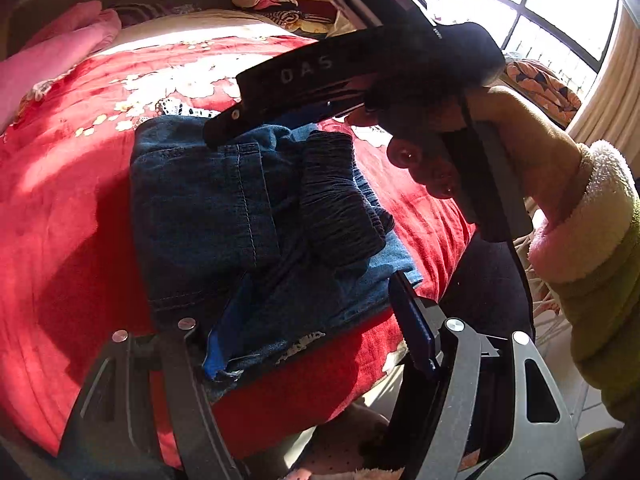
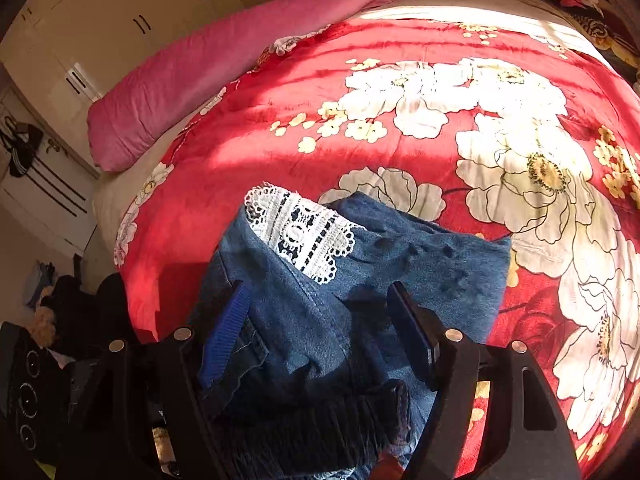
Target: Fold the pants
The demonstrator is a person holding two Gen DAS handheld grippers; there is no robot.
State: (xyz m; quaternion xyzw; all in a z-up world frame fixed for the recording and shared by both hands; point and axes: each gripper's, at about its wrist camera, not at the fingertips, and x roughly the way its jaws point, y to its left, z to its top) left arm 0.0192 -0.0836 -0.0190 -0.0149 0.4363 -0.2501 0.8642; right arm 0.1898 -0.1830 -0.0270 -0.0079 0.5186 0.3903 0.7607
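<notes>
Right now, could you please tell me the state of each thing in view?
Denim pants: folded into a bundle on the bed.
Lace trim: exposed on top.
Left hand-held gripper: open, straddling the pants.
Right hand-held gripper: open, over the denim.
Red quilt: spread flat.

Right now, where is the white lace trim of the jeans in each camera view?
Left wrist view: white lace trim lies low and central, at the near edge of the folded jeans.
Right wrist view: it lies central, on the jeans' far edge.
Shared landmark: pink pillow.
</notes>
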